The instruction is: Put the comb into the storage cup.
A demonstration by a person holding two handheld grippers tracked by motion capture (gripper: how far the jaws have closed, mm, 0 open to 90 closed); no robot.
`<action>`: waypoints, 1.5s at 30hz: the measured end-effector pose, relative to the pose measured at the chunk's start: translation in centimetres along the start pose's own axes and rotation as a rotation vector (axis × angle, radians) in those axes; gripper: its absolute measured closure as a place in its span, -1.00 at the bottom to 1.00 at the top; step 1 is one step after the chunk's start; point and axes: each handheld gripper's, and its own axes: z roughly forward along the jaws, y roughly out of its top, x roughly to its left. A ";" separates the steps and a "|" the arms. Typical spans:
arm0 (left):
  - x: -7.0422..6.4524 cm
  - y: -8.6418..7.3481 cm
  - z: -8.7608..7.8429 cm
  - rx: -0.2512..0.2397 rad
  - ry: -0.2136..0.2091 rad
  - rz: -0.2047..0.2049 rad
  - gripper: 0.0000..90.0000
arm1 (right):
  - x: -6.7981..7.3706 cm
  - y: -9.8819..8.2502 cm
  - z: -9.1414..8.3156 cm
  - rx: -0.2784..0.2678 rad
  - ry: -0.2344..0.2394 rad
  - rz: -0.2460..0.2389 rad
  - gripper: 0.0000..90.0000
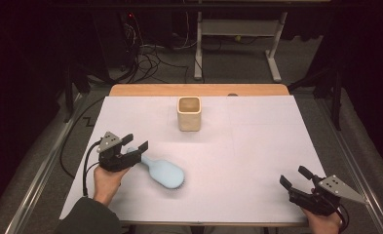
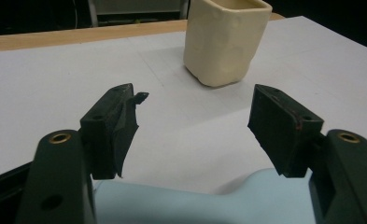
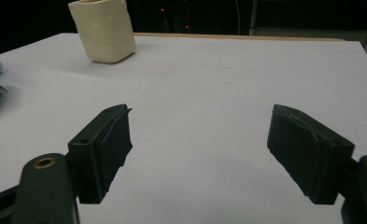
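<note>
High view: the left gripper (image 1: 136,143) sits at lower left, jaws spread over the handle of the pale blue brush (image 1: 162,171), which lies flat left of centre on the white table (image 1: 257,146). Left gripper view shows that handle low between the jaws, no pad pressing it. At lower right the right gripper (image 1: 295,177) is released, empty. A cream cup (image 1: 189,113) stands upper centre.

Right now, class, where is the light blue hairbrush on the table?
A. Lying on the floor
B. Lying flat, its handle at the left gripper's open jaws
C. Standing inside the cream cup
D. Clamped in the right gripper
B: the hairbrush lies flat on the table, handle end at the open left gripper, apart from the cup and the right gripper.
</note>
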 end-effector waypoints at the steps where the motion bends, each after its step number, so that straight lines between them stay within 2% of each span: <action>1: 0.0 0.4 0.1 0.016 -0.004 -0.003 -0.25 | 0.0 0.0 0.0 0.000 0.000 -0.001 -0.50; 2: 0.0 0.4 0.1 0.016 -0.004 -0.003 -0.24 | 0.0 0.0 0.0 0.000 0.000 -0.001 -0.50; 4: 0.1 1.0 0.3 0.053 -0.009 0.000 -0.20 | 0.0 0.0 0.0 0.000 0.001 -0.002 -0.50; 10: 0.1 2.0 0.6 0.111 -0.018 0.011 -0.14 | 0.0 0.0 0.0 0.004 0.000 -0.004 -0.50; 14: 0.1 2.6 0.8 0.159 -0.002 0.024 -0.14 | 0.0 0.0 0.0 0.003 0.002 -0.006 -0.50; 17: 0.3 3.1 0.9 0.201 0.000 0.007 -0.09 | 0.0 0.0 0.0 0.004 0.000 -0.007 -0.50; 18: 0.3 3.1 0.9 0.201 0.000 0.007 -0.07 | 0.0 0.0 0.0 0.004 0.000 -0.007 -0.50; 21: 0.3 3.5 1.1 0.251 0.007 0.028 -0.05 | 0.0 0.0 0.0 0.004 0.001 -0.006 -0.50; 23: 0.4 3.8 1.2 0.281 -0.010 0.051 -0.07 | 0.0 0.0 0.0 0.003 -0.001 -0.007 -0.50; 28: 0.2 4.4 1.8 0.357 0.011 0.107 -0.03 | 0.0 0.0 0.0 0.004 0.000 -0.007 -0.50; 32: 0.4 4.9 2.2 0.393 0.013 0.100 0.06 | 0.0 0.0 0.0 0.004 0.000 -0.008 -0.50; 34: 0.7 5.2 2.7 0.438 0.028 0.100 0.11 | 0.0 0.0 -0.1 0.004 -0.001 -0.007 -0.50; 37: 0.8 5.4 3.0 0.466 0.041 0.105 0.17 | 0.0 0.0 -0.1 0.003 -0.001 -0.006 -0.50; 38: 0.9 5.5 3.3 0.495 0.057 0.112 0.17 | 0.0 0.0 -0.1 0.004 -0.002 -0.007 -0.50; 45: 1.9 5.3 4.6 0.568 0.094 0.100 0.29 | 0.0 0.0 -0.1 0.008 -0.002 -0.017 -0.50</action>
